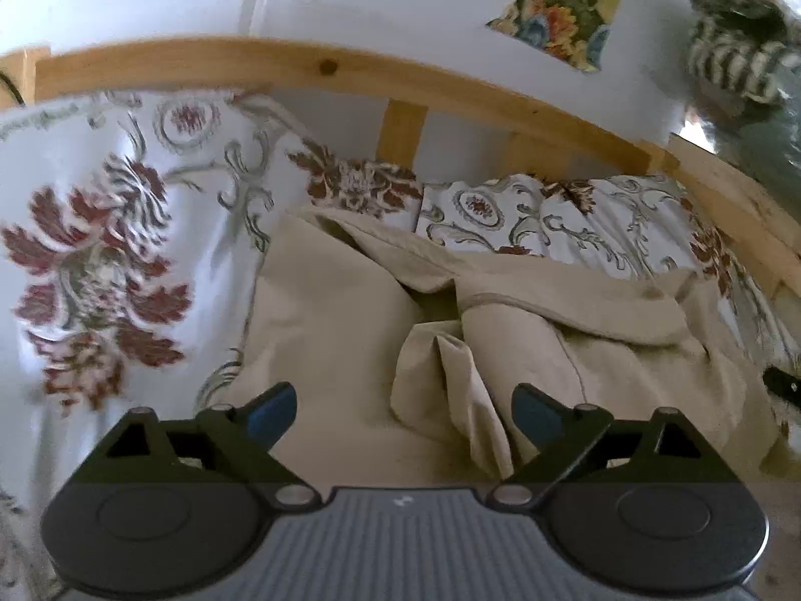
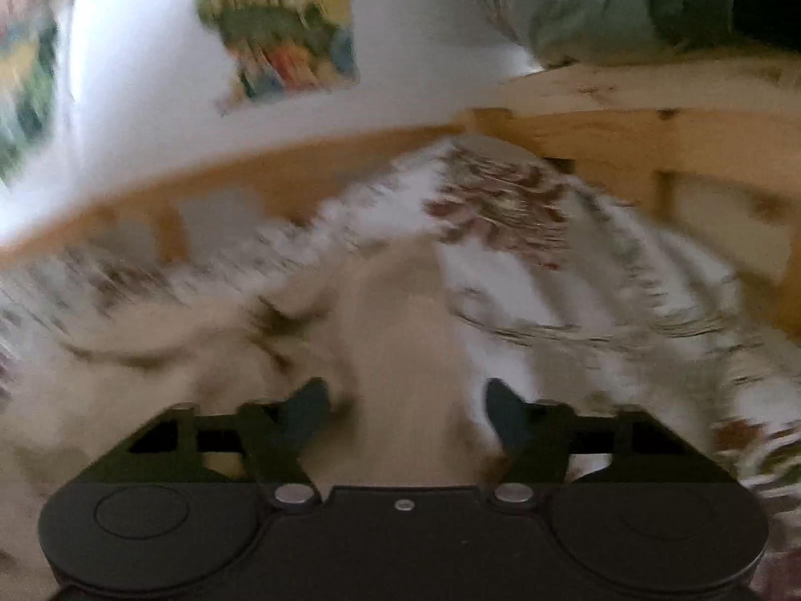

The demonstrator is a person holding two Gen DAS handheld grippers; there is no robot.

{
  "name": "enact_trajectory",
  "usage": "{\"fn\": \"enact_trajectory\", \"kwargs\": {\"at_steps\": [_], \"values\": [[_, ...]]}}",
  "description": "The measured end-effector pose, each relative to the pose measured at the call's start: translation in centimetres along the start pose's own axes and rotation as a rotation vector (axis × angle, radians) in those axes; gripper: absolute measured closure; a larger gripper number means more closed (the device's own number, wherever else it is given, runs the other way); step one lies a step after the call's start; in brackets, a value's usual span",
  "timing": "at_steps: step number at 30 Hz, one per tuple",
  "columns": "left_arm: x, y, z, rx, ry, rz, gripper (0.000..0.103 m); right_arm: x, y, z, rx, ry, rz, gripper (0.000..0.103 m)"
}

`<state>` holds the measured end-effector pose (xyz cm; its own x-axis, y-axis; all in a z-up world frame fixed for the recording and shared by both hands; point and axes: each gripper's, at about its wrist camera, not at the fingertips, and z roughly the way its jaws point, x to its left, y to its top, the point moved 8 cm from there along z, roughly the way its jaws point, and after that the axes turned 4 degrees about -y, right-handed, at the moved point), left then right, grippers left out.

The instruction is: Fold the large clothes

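Observation:
A large beige garment (image 1: 340,310) lies crumpled in loose folds on a floral bedsheet (image 1: 100,230). My left gripper (image 1: 403,413) is open just above the garment, with a bunched fold rising between its blue-padded fingers (image 1: 273,413). In the right wrist view, which is motion-blurred, my right gripper (image 2: 403,418) is open over a strip of the same beige garment (image 2: 400,330) that runs away between its fingers. Neither gripper holds cloth.
A wooden bed rail (image 1: 320,67) curves along the far side below a white wall (image 1: 380,10) with colourful pictures (image 1: 565,5). A wooden frame (image 2: 626,140) stands on the right, with a pile of green and striped fabric (image 2: 601,5) on top of it.

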<state>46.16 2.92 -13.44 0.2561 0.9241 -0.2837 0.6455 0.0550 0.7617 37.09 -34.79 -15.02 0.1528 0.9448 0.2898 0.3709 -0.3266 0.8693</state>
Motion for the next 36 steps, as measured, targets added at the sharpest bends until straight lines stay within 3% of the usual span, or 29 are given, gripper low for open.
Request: {"fn": "enact_trajectory", "kwargs": {"at_steps": [3,6,7,8,10,11,13,16,18,20,21,24,26,28,30,32,36], "values": [[0.3,0.0,2.2,0.071,-0.001,-0.046,0.016,0.7,-0.2,1.2,0.067,0.133,0.133,0.039],[0.6,-0.4,4.3,0.166,0.029,-0.094,0.036,1.4,-1.1,3.2,0.168,0.176,0.244,0.038],[0.7,-0.4,4.8,0.183,0.025,-0.129,0.047,1.6,-1.2,3.6,0.178,0.178,0.286,0.038],[0.8,-0.4,5.1,0.187,0.007,-0.17,0.062,1.7,-1.4,4.1,0.184,0.185,0.334,0.038],[0.6,0.0,5.5,0.181,-0.007,-0.211,0.072,1.8,-1.6,5.5,0.218,0.184,0.401,0.038],[0.5,0.2,5.8,0.179,0.021,-0.197,0.077,1.9,-1.7,6.2,0.228,0.172,0.411,0.041],[0.1,0.7,6.5,0.183,0.063,-0.146,0.079,2.6,-1.4,7.3,0.218,0.146,0.351,0.076],[-0.6,1.4,7.5,0.181,0.112,-0.045,0.079,4.5,0.0,8.4,0.15,0.094,0.186,0.085],[-0.7,1.1,7.8,0.186,0.122,-0.017,0.079,5.5,0.2,8.9,0.126,0.06,0.065,0.085],[-0.5,0.7,7.3,0.175,0.113,-0.021,0.075,5.5,-0.1,8.9,0.132,0.047,0.026,0.085],[-0.3,0.4,6.8,0.17,0.114,-0.028,0.072,5.2,-0.4,8.4,0.133,0.037,0.008,0.083],[-0.1,0.0,5.0,0.125,0.158,-0.014,0.047,3.8,-0.7,6.5,0.15,0.005,-0.011,0.068],[-0.2,0.2,4.1,0.09,0.215,0.042,0.033,3.3,0.0,5.0,0.092,-0.022,-0.056,0.061],[-0.9,0.8,3.9,0.06,0.261,0.114,0.026,3.2,0.9,4.5,0.029,-0.109,-0.144,0.047],[-1.9,1.3,3.9,0.037,0.28,0.136,0.019,3.3,1.5,4.9,-0.004,-0.154,-0.194,0.047],[-2.7,1.4,4.0,0.02,0.313,0.16,0.018,4.0,1.7,5.9,-0.009,-0.132,-0.208,0.047],[-2.6,-0.7,6.7,0.179,0.443,0.28,0.017,4.6,-0.7,8.8,0.112,-0.206,-0.364,0.048]]}}
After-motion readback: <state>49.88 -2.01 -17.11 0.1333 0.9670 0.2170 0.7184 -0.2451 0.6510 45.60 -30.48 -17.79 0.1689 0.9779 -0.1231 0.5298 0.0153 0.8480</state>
